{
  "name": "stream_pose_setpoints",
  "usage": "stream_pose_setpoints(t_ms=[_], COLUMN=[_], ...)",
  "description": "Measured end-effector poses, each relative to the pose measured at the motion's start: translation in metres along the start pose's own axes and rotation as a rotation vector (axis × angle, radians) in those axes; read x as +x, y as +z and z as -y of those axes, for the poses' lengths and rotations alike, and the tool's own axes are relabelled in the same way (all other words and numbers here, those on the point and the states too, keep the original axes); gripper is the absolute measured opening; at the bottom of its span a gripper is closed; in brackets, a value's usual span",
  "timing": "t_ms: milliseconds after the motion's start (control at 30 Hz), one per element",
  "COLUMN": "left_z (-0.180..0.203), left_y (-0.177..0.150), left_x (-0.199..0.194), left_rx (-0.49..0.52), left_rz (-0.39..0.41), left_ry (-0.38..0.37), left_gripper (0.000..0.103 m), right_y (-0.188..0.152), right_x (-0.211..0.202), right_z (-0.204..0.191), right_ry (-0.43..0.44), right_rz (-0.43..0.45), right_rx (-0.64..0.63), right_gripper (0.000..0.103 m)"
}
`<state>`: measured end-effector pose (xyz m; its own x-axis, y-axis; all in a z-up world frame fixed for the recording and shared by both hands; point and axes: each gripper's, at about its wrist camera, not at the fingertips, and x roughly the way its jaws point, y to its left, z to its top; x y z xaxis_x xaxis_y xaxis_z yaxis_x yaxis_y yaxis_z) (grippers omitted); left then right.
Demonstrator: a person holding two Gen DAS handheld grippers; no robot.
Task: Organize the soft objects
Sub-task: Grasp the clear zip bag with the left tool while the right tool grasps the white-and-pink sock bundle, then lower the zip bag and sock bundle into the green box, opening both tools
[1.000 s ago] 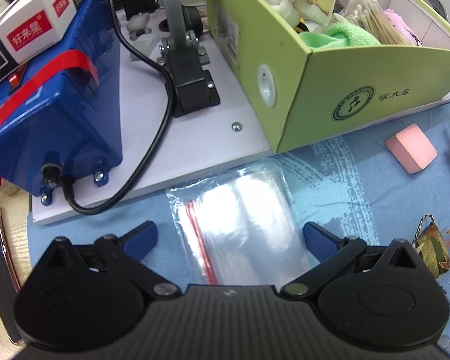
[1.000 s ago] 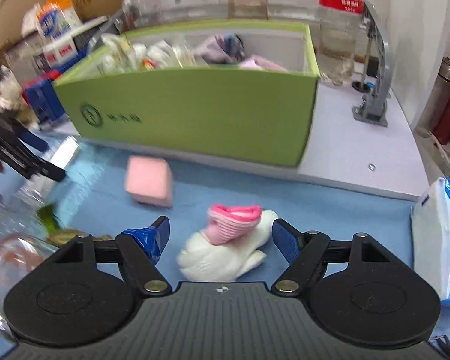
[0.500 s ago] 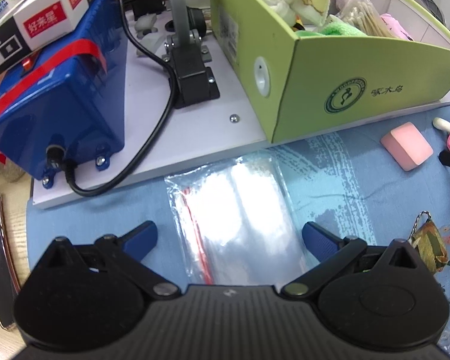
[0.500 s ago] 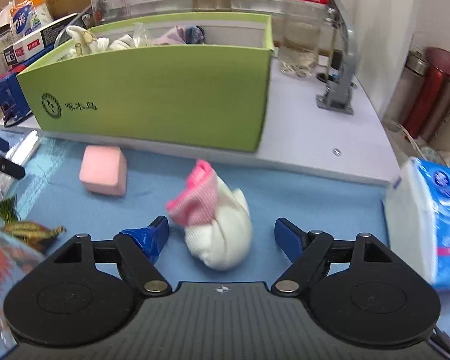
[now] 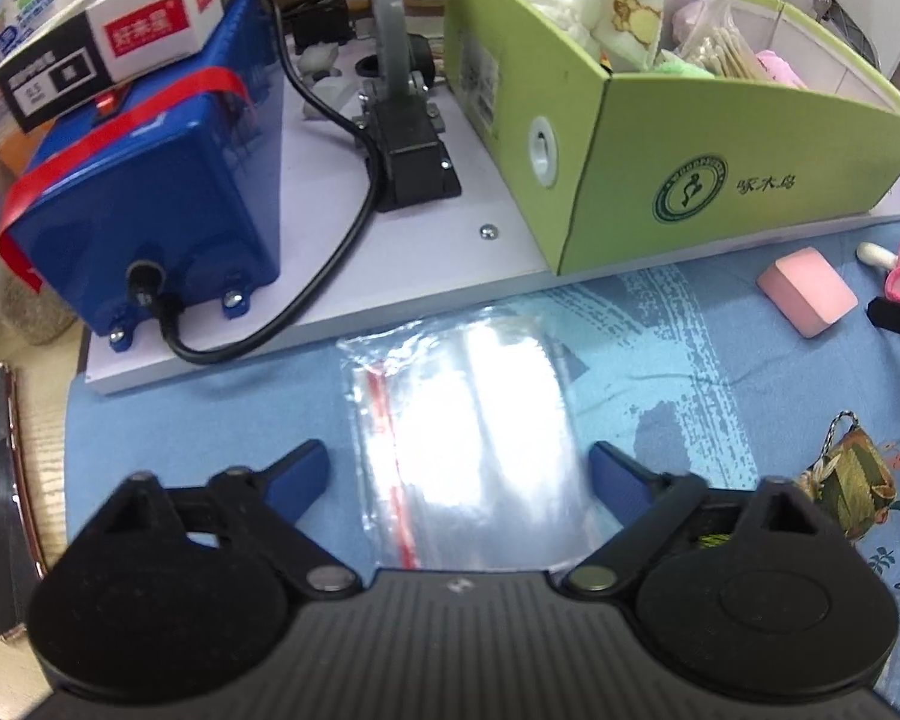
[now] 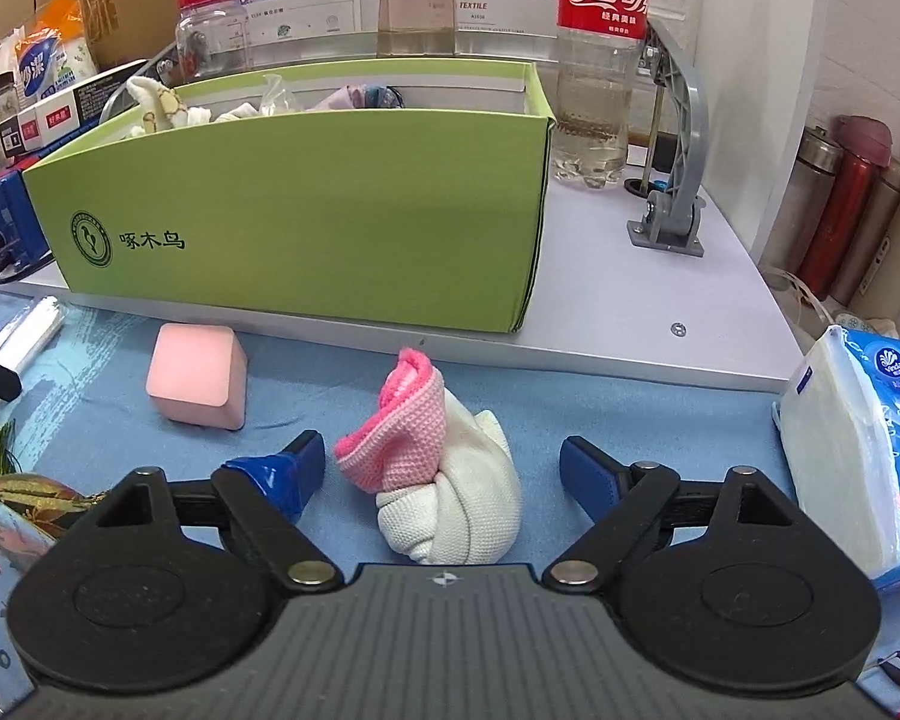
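Note:
A rolled white sock with a pink cuff (image 6: 435,468) lies on the blue cloth between the open jaws of my right gripper (image 6: 444,471), untouched by the fingers. A pink sponge block (image 6: 198,375) sits to its left; it also shows in the left wrist view (image 5: 807,291). The green box (image 6: 306,222) behind holds several soft items; it shows in the left wrist view (image 5: 720,168) too. My left gripper (image 5: 459,471) is open over a clear zip bag (image 5: 468,444) with a red seal strip.
A blue device (image 5: 144,192) with a black cable stands at left on the white board (image 5: 390,264). A tissue pack (image 6: 858,456) lies at right. Bottles (image 6: 597,60) and flasks (image 6: 840,204) stand behind. A patterned pouch (image 5: 849,486) lies on the cloth.
My right gripper has swung and closed in on the sock, which now lies centred between its jaws. My left gripper has drawn back slightly from the zip bag.

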<state>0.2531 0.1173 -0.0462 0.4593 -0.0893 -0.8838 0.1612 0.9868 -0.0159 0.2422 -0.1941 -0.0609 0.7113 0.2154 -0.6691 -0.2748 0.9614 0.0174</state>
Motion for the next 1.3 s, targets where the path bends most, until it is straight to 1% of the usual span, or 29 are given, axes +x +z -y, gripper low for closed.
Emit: stream_pose_setpoints(t_ms=[33, 67, 100, 167, 200, 233, 300, 400, 500, 533, 600, 667, 733, 833, 933, 1033, 1067, 1133, 1167, 1300], left_z=[-0.001, -0.002, -0.004, -0.008, -0.011, -0.014, -0.021, -0.02, -0.015, -0.011, -0.002, 0.007, 0.016, 0.034, 0.055, 0.071, 0.075, 0.079, 0.079, 0.075], left_y=[-0.001, -0.002, -0.002, -0.005, -0.007, -0.01, -0.014, -0.012, 0.01, 0.022, 0.045, 0.075, 0.104, 0.144, 0.173, 0.187, 0.191, 0.196, 0.197, 0.194], left_x=[-0.006, -0.01, -0.013, -0.016, -0.019, -0.023, -0.035, -0.059, -0.08, -0.084, -0.095, -0.1, -0.1, -0.091, -0.071, -0.045, -0.037, -0.025, -0.022, -0.025], left_rx=[-0.006, -0.014, -0.024, -0.051, -0.068, -0.087, -0.108, -0.095, -0.083, -0.072, -0.043, -0.03, -0.019, -0.005, 0.023, 0.045, 0.047, 0.044, 0.04, 0.033], left_rz=[0.009, 0.006, 0.0, -0.005, -0.006, -0.003, 0.015, 0.06, 0.107, 0.125, 0.162, 0.192, 0.208, 0.23, 0.226, 0.198, 0.189, 0.18, 0.185, 0.204], left_ry=[0.001, 0.011, 0.017, 0.023, 0.018, 0.004, -0.02, -0.009, -0.039, -0.042, -0.035, -0.047, -0.065, -0.092, -0.117, -0.115, -0.111, -0.112, -0.109, -0.092], left_gripper=[0.059, 0.042, 0.032, 0.028, 0.026, 0.026, 0.025, 0.025, 0.025, 0.025, 0.025, 0.025, 0.025, 0.025, 0.025, 0.027, 0.035, 0.058, 0.065, 0.065], right_y=[-0.001, -0.002, -0.003, -0.003, -0.002, -0.002, -0.005, -0.008, -0.003, 0.002, 0.015, 0.035, 0.059, 0.097, 0.129, 0.148, 0.153, 0.158, 0.159, 0.162], right_x=[0.0, -0.001, -0.002, -0.007, -0.009, -0.011, -0.018, -0.037, -0.061, -0.069, -0.081, -0.088, -0.088, -0.076, -0.054, -0.028, -0.019, -0.005, 0.003, 0.032], right_z=[0.001, 0.002, 0.002, 0.001, 0.002, 0.004, 0.005, 0.003, 0.001, 0.0, -0.002, -0.004, -0.008, -0.011, -0.013, -0.012, -0.012, -0.011, -0.011, -0.007], right_ry=[0.007, 0.011, 0.015, 0.018, 0.024, 0.041, 0.062, 0.078, 0.085, 0.084, 0.095, 0.108, 0.102, 0.099, 0.092, 0.084, 0.085, 0.086, 0.091, 0.085], right_rz=[0.005, 0.009, 0.013, 0.025, 0.018, 0.014, 0.016, 0.048, 0.103, 0.124, 0.171, 0.213, 0.252, 0.284, 0.279, 0.243, 0.227, 0.207, 0.193, 0.098], right_rx=[-0.003, -0.006, -0.01, -0.009, -0.002, 0.01, 0.021, 0.02, 0.004, -0.003, -0.012, -0.024, -0.047, -0.064, -0.074, -0.076, -0.077, -0.07, -0.067, 0.001], right_gripper=[0.073, 0.071, 0.064, 0.03, 0.026, 0.024, 0.024, 0.024, 0.024, 0.024, 0.024, 0.024, 0.025, 0.025, 0.026, 0.026, 0.027, 0.03, 0.03, 0.033])
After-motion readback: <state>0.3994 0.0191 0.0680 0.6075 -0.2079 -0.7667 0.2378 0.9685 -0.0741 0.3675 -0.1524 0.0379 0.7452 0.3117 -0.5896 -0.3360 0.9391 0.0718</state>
